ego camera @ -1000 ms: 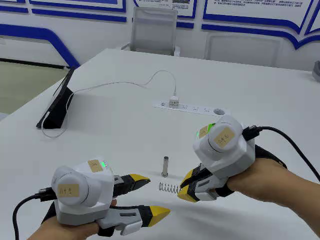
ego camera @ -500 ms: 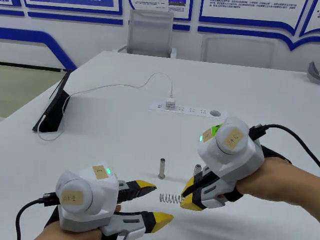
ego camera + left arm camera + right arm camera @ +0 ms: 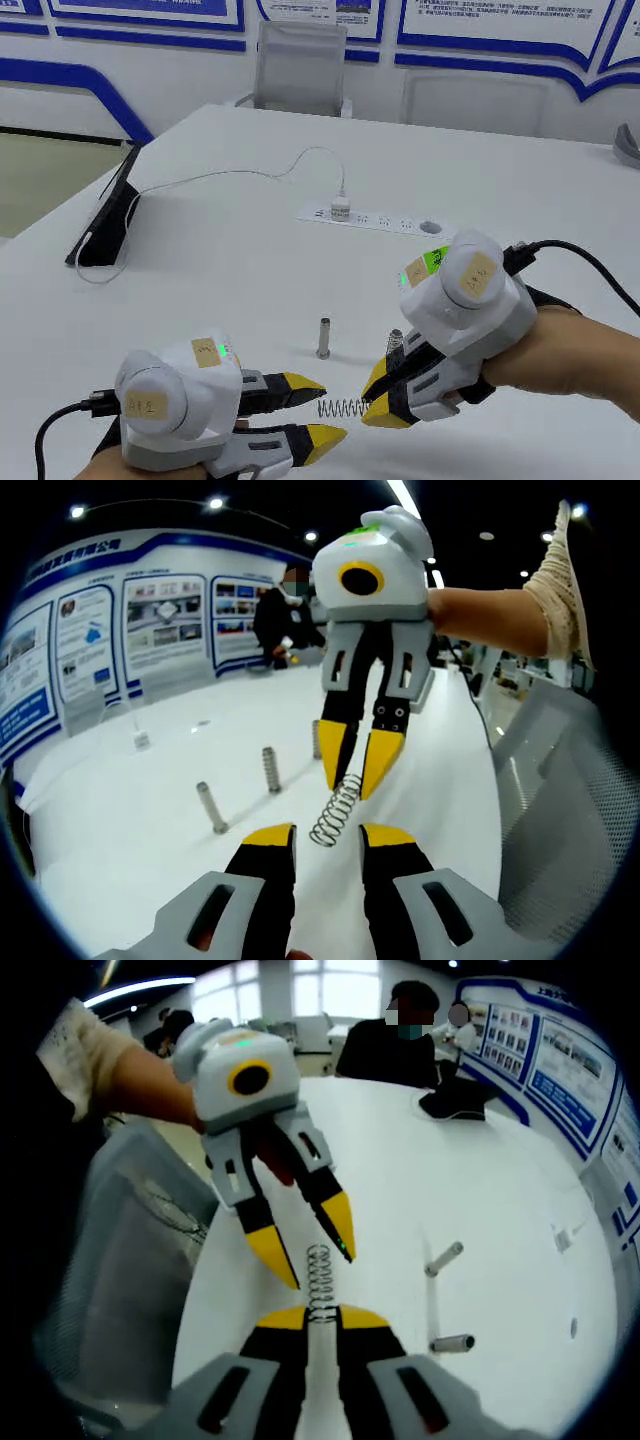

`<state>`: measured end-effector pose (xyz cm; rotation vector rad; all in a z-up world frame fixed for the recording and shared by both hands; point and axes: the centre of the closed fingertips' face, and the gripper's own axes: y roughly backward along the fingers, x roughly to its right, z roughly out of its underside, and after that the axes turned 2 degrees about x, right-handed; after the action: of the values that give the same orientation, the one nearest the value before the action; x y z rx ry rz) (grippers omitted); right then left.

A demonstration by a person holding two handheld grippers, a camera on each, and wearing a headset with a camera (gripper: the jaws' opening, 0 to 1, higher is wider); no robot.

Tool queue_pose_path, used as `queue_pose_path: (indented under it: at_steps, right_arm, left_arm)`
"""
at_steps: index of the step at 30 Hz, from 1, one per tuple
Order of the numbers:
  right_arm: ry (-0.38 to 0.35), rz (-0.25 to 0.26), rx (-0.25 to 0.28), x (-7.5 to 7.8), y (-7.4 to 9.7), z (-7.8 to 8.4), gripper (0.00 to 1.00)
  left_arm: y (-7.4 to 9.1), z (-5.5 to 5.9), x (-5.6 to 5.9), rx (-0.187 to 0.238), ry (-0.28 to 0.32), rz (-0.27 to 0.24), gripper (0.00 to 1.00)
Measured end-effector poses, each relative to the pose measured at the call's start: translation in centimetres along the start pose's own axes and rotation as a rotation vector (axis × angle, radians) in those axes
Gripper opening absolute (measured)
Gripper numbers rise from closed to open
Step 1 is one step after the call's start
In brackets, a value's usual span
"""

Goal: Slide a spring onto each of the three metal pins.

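A small steel spring (image 3: 343, 407) lies level just above the white table (image 3: 220, 280), and my right gripper (image 3: 372, 400) is shut on its right end. Looking along the right gripper (image 3: 320, 1318), the spring (image 3: 318, 1278) sticks out ahead toward the left gripper (image 3: 315, 1260). My left gripper (image 3: 315, 410) is open, its yellow tips on either side of the spring's free end. In the left gripper view the spring (image 3: 335, 810) hangs between the left gripper (image 3: 327, 835) and the right gripper (image 3: 360, 770). A bare pin (image 3: 324, 338) stands upright; a pin wearing a spring (image 3: 395, 343) stands beside the right gripper. A third pin (image 3: 316, 738) stands behind.
A white power strip (image 3: 375, 218) with a plugged charger (image 3: 341, 208) and a cable lies further back on the table. A black tablet stand (image 3: 105, 225) sits near the left edge. A grey chair (image 3: 300, 65) stands beyond the table.
My left gripper has moved right and closed in on the spring's free end. The right gripper has shifted slightly nearer with the spring. The head camera has tilted a little.
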<state>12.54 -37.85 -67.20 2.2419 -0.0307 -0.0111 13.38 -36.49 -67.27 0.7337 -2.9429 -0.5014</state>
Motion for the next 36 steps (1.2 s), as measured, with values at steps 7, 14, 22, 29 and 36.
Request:
queue_pose_path:
  at_steps: [7,14,22,29,36]
  right_arm:
    - [0.011,-0.017,-0.013,-0.3,0.0,0.2,0.12]
    - [0.013,-0.016,-0.016,-0.2,0.1,0.2,0.12]
    - [0.022,-0.015,-0.007,-0.3,0.6,-0.5,0.11]
    - [0.04,-0.004,-0.006,-0.3,0.9,-1.4,0.11]
    - [0.066,0.009,0.003,-0.3,1.2,-2.4,0.11]
  left_arm:
    - [-0.1,0.0,0.2,0.001,-0.013,0.008,0.18]
    - [-0.2,-0.1,0.4,0.004,-0.02,0.015,0.14]
    - [-0.1,0.1,0.5,0.0,-0.018,0.017,0.12]
    - [0.1,-0.1,0.3,0.008,-0.012,0.012,0.12]
    - [0.2,-0.2,0.3,0.011,-0.01,0.012,0.12]
